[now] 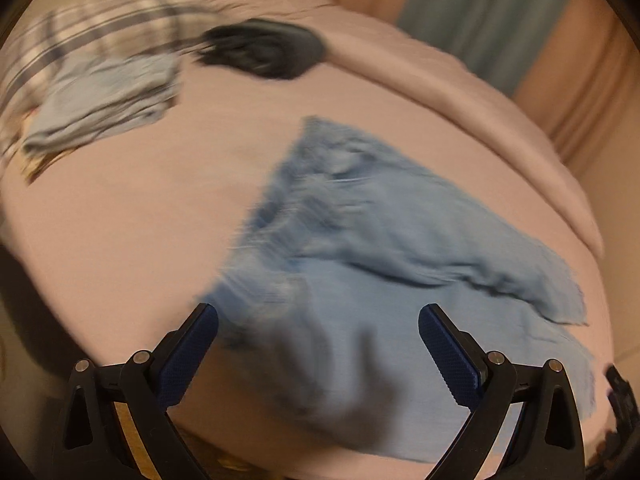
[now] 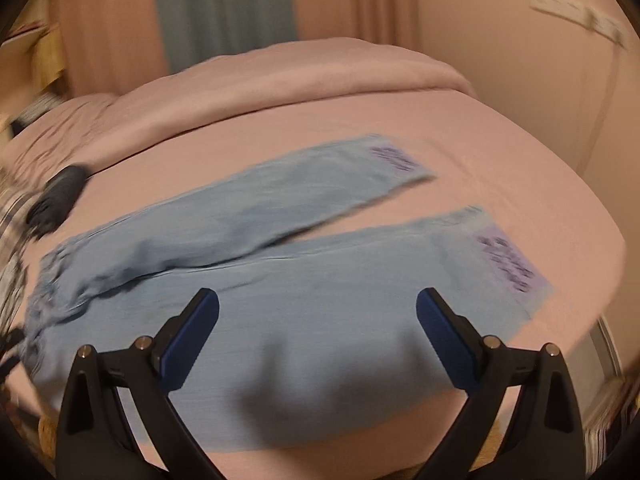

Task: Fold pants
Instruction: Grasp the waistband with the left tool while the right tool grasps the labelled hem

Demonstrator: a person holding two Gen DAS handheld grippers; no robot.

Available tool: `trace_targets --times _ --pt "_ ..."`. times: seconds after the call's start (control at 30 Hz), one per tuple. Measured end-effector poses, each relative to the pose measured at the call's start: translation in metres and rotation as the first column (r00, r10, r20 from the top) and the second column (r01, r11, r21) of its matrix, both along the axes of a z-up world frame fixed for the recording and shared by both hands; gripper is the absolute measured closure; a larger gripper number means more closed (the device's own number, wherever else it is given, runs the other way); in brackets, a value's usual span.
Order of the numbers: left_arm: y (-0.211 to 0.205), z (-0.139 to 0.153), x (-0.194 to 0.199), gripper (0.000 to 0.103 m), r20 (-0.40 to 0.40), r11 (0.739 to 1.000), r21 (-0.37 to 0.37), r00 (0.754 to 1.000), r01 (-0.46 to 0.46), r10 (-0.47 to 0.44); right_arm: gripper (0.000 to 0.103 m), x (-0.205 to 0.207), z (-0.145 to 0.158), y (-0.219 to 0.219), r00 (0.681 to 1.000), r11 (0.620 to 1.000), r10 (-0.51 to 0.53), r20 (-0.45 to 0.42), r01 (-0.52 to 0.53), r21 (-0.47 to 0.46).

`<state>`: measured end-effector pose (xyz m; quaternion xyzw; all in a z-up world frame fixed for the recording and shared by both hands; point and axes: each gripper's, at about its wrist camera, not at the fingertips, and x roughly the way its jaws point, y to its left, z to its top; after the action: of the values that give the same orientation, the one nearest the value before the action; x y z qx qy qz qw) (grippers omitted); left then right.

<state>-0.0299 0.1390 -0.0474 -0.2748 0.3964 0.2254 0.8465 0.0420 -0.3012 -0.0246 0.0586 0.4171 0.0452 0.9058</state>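
Nearest the right wrist camera, the right tool [image 2: 318, 306] hangs above the bed with its blue-padded fingers [image 2: 192, 340] spread wide and nothing between them, casting a soft shadow on the cloth just below. Under it lie the pants [image 2: 280, 280], light blue and spread flat on the pink bed sheet [image 2: 520, 184]; their long axis runs from the gathered waistband at the left of this view to the two leg ends at the right, each leg end bearing a purple printed patch. The nearer leg lies straight and flat, while the farther leg angles up and away from it, so the two legs part toward the hems. In the left wrist view, which is blurred, the left tool [image 1: 318, 314] is likewise spread apart and empty, poised over the waist end of the pants, where the fabric is bunched and creased. Farther across the bed lie a folded pale blue garment [image 1: 104, 104] on a plaid cloth [image 1: 88, 28], and just beside them a dark garment [image 1: 264, 50]. Beyond the bed hang peach and grey-green curtains [image 2: 224, 8].
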Motion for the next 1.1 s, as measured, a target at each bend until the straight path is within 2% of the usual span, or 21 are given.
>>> trace_targets --times 0.1,0.17,0.23,0.33,0.4,0.47,0.5,0.53,0.57,0.6,0.63,0.67,0.7,0.8,0.9,1.0,1.07,1.1 --pt "0.013 -0.013 -0.008 0.002 -0.060 0.999 0.007 0.998 -0.037 0.037 0.008 0.008 -0.014 -0.049 0.991 0.992 -0.125 -0.041 0.125 -0.007" --pt "0.018 -0.019 -0.012 0.003 -0.072 0.999 -0.019 0.997 -0.041 0.039 0.010 0.011 -0.022 -0.079 0.978 0.980 -0.197 -0.065 0.197 -0.010" --pt "0.022 -0.028 -0.010 0.013 -0.056 0.995 -0.094 0.998 -0.024 0.019 0.015 0.014 -0.032 -0.112 0.957 0.961 -0.274 -0.090 0.275 -0.008" --pt "0.022 -0.039 0.001 0.020 0.000 0.981 -0.189 1.000 0.030 -0.031 0.019 0.018 -0.049 -0.149 0.930 0.939 -0.338 -0.143 0.344 0.020" --pt "0.016 -0.040 0.008 0.023 0.005 0.980 -0.192 0.999 0.044 -0.044 0.026 0.021 -0.060 -0.163 0.915 0.928 -0.356 -0.189 0.370 0.040" --pt "0.013 -0.039 0.014 0.040 0.006 0.981 -0.188 0.999 0.042 -0.042 0.028 0.023 -0.071 -0.173 0.907 0.920 -0.360 -0.218 0.384 0.078" --pt "0.013 -0.039 0.016 0.061 0.002 0.983 -0.181 1.000 0.022 -0.022 0.028 0.024 -0.075 -0.174 0.906 0.917 -0.354 -0.232 0.384 0.102" --pt "0.013 -0.039 0.018 0.075 0.006 0.984 -0.179 1.000 0.014 -0.013 0.028 0.025 -0.078 -0.173 0.909 0.918 -0.351 -0.226 0.382 0.110" --pt "0.012 -0.040 0.021 0.078 0.019 0.979 -0.203 1.000 0.026 -0.023 0.031 0.025 -0.078 -0.169 0.912 0.921 -0.351 -0.214 0.378 0.099" --pt "0.012 -0.040 0.020 0.086 0.028 0.977 -0.213 0.999 0.022 -0.016 0.044 0.026 -0.077 -0.165 0.914 0.924 -0.353 -0.198 0.374 0.079" --pt "0.013 -0.039 0.021 0.091 0.044 0.975 -0.219 0.999 0.032 -0.023 0.063 0.029 -0.076 -0.162 0.920 0.928 -0.351 -0.176 0.367 0.068" --pt "0.012 -0.037 0.020 0.091 0.048 0.978 -0.206 0.999 0.035 -0.025 0.072 0.034 -0.077 -0.163 0.926 0.931 -0.342 -0.162 0.357 0.078" --pt "0.009 -0.028 0.019 0.091 0.056 0.983 -0.181 0.998 0.041 -0.031 0.088 0.038 -0.076 -0.162 0.928 0.932 -0.337 -0.159 0.353 0.084" --pt "0.010 -0.004 0.008 0.091 0.132 0.983 -0.172 0.991 0.060 -0.038 0.089 0.045 -0.067 -0.168 0.933 0.928 -0.327 -0.151 0.347 0.136" --pt "0.011 0.018 -0.004 0.091 0.181 0.978 -0.191 0.983 0.078 -0.043 0.090 0.030 -0.034 -0.172 0.948 0.926 -0.313 -0.060 0.318 0.204" --pt "0.013 0.013 -0.017 0.091 0.156 0.976 -0.201 0.987 0.080 -0.048 0.090 0.011 -0.010 -0.180 0.942 0.904 -0.334 -0.009 0.324 0.279" --pt "0.017 -0.003 -0.016 0.091 0.112 0.976 -0.207 0.993 0.068 -0.046 0.090 -0.001 -0.003 -0.183 0.933 0.903 -0.361 0.014 0.345 0.256" --pt "0.020 -0.019 -0.012 0.091 0.059 0.975 -0.216 0.998 0.049 -0.037 0.090 -0.004 -0.007 -0.186 0.930 0.902 -0.366 0.005 0.354 0.248"
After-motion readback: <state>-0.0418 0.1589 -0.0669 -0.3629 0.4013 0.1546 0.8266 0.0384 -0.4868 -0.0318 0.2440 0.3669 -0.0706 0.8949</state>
